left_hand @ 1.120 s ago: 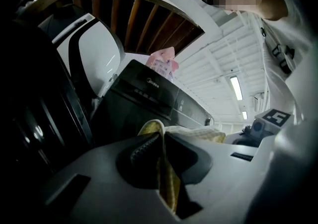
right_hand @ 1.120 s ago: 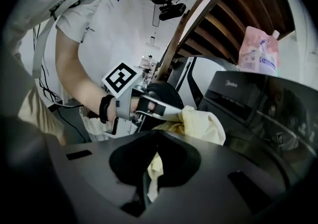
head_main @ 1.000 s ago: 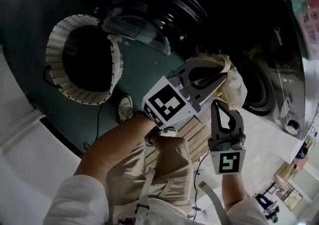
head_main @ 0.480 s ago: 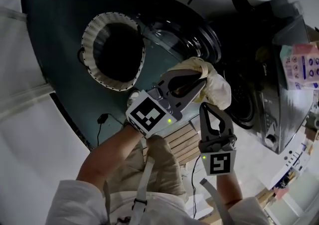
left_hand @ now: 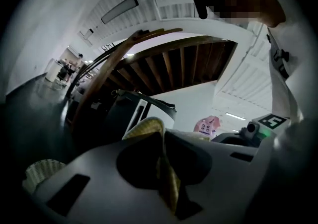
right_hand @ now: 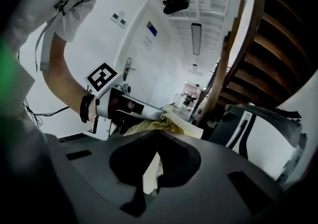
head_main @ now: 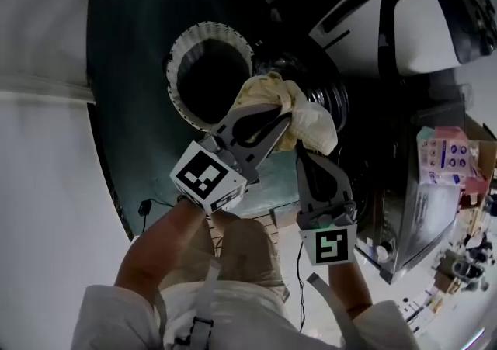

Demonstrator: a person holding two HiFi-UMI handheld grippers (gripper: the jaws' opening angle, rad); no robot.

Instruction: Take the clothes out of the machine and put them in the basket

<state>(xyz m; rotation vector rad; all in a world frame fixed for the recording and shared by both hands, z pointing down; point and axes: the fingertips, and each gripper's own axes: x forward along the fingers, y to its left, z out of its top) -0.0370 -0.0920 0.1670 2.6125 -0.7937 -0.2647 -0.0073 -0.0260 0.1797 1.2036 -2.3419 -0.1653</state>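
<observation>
Since a second ago I have brought the cloth (head_main: pixel 303 116) away from the dark mouth of the machine (head_main: pixel 415 213). In the head view it now overlaps the right rim of the basket (head_main: pixel 175 69), which earlier sat well off to its upper left.

Left to right in the head view, the white ribbed basket stands on the dark floor (head_main: pixel 124 123), its inside dark. Next comes the left gripper (head_main: pixel 283 112) — its jaws are pressed together on the yellow, crumpled end of the cloth. The cream bundle hangs between the two grippers, off the floor. Below and to its right, the right gripper (head_main: pixel 301 151) points up into the underside of the bundle. Past that stands the machine with its round door (head_main: pixel 330 96) swung open.

The head view does not show either pinch closely; the gripper views do. The left gripper view shows a yellow fold caught in the seam between its closed jaws. It also shows the basket low at the left edge and the right gripper's marker cube (left_hand: pixel 271 121) at the right. The right gripper view shows its own jaws closed too, on a pale cream fold, with the left gripper beyond them biting the same cloth — and a wooden staircase (right_hand: pixel 278 39) overhead that the head view never shows.
</observation>
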